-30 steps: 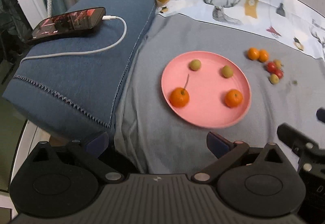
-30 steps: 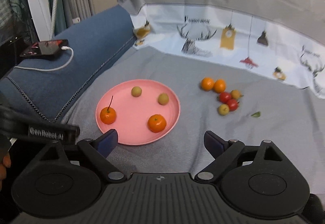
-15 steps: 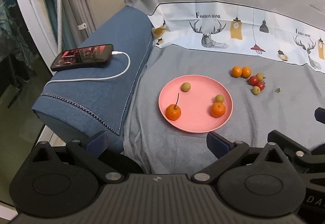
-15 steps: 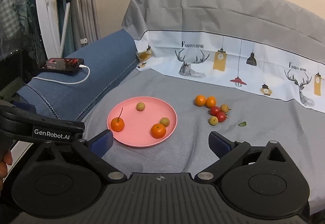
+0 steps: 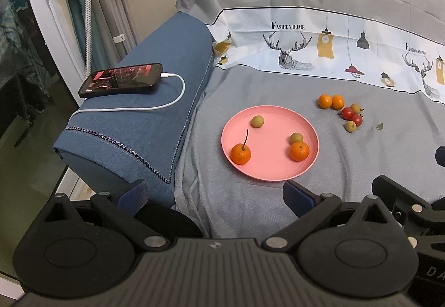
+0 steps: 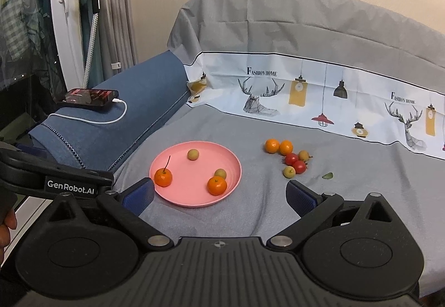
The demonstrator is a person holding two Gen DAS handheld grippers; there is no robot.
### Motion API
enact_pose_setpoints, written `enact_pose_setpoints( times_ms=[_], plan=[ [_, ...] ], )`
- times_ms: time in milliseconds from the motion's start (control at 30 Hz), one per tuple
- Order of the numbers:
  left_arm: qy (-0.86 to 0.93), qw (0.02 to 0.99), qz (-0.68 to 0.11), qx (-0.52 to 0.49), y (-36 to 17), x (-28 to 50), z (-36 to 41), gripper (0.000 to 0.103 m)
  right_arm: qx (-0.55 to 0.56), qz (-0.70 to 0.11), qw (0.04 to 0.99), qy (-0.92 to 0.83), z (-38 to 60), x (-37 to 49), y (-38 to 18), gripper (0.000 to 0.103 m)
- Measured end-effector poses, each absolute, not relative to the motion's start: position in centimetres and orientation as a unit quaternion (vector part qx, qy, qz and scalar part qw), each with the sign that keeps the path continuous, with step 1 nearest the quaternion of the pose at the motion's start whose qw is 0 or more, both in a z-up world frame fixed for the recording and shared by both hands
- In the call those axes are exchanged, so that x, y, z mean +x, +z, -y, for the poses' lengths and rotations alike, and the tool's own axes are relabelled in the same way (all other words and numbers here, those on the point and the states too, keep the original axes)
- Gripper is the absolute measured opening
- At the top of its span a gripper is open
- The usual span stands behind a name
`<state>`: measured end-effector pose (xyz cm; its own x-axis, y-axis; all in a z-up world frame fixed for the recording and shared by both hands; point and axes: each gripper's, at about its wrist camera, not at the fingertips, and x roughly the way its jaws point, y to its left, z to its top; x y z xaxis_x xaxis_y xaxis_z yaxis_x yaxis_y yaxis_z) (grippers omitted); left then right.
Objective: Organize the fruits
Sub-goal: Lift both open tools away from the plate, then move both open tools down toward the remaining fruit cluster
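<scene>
A pink plate [image 5: 274, 165] [image 6: 180, 193] lies on the grey sofa cover. It holds a stemmed orange [image 5: 240, 153] [image 6: 163, 177], a second orange [image 5: 299, 151] [image 6: 217, 185] and two small yellow-green fruits [image 5: 257, 121] [image 6: 193, 154]. To its right on the cover lie two oranges [image 5: 331, 101] [image 6: 278, 146], two red fruits [image 5: 352, 116] [image 6: 295, 163] and two small yellow fruits [image 5: 350, 126] [image 6: 289, 171]. My left gripper [image 5: 215, 193] and my right gripper [image 6: 219, 194] are both open and empty, held well back from the plate.
A phone [image 5: 121, 80] [image 6: 90, 96] on a white charging cable [image 5: 155, 106] rests on the blue sofa arm [image 5: 133, 134]. A small green leaf [image 6: 327, 175] lies right of the loose fruits. A garment steamer pole [image 6: 90, 29] stands at the left by curtains.
Both grippers have pulled back and risen, so the plate and fruits look smaller and farther away. The fruits have not moved. Both grippers have stayed open.
</scene>
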<state>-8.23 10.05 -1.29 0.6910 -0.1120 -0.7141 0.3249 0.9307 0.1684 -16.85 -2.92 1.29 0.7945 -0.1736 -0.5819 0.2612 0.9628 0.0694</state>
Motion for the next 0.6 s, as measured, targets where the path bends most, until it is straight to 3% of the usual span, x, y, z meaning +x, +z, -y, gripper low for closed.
enact_pose_setpoints(
  times_ms=[600],
  plan=[
    [-0.105,0.898,-0.397,0.159,-2.6,-6.5,-9.5,0.103,0.098,-0.330,0.934,-0.095,3.6,-15.0,-0.6,0.100]
  ],
)
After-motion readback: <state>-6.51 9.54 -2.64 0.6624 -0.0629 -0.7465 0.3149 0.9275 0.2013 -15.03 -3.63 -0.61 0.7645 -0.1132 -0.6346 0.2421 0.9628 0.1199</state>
